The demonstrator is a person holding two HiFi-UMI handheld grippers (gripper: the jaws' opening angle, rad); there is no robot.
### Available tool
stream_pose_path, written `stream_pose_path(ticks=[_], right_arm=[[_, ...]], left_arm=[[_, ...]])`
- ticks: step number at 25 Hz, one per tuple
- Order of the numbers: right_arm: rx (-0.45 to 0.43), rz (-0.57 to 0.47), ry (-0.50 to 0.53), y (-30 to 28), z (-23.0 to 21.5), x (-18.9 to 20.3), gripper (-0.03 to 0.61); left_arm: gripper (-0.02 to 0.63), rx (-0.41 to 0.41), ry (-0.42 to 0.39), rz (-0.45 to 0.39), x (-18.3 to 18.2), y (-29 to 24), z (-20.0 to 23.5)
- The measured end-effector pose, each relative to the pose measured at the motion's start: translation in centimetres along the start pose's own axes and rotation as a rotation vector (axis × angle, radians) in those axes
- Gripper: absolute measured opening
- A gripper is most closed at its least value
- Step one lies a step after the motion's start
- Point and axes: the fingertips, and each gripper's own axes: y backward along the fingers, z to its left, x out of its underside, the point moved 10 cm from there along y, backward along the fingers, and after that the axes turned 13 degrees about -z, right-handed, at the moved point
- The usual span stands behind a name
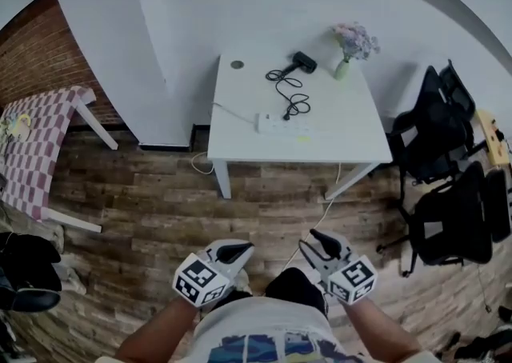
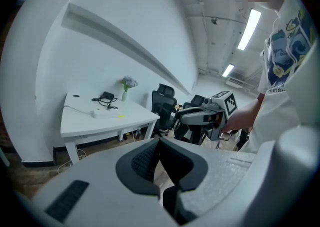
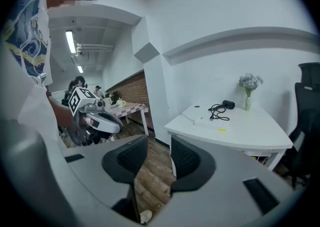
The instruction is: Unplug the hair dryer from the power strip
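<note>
On the white table (image 1: 336, 141) across the room lies the black hair dryer (image 1: 303, 61). Its coiled cord (image 1: 292, 96) runs to the white power strip (image 1: 282, 122). Both grippers hang low near my body, far from the table. The left gripper (image 1: 234, 253) is shut with nothing between its jaws; the right gripper (image 1: 318, 245) is open and empty. In the left gripper view, the left gripper (image 2: 159, 145) points toward the table, where the hair dryer (image 2: 106, 95) and power strip (image 2: 103, 113) show small. The right gripper (image 3: 159, 146) faces the hair dryer (image 3: 228, 104) and power strip (image 3: 207, 121).
A vase of flowers (image 1: 350, 45) stands at the table's back right corner. Black office chairs (image 1: 448, 169) crowd the right side. A checkered table (image 1: 36, 145) is at the left. A cable (image 1: 320, 221) hangs from the white table to the wooden floor.
</note>
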Motion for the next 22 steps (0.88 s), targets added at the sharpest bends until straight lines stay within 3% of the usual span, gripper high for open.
stream_pose_path(ticks=[11, 22], right_arm=[[0.001, 0.008, -0.014, -7.1, -6.7, -0.8, 0.135], [-0.051, 0.026, -0.031, -16.0, -19.3, -2.1, 0.137]], left_arm=[[0.003, -0.03, -0.022, 0.009, -2.0, -3.7, 7.3], [0.003, -0.106, -0.03, 0.075, -4.9, -12.6, 16.0]])
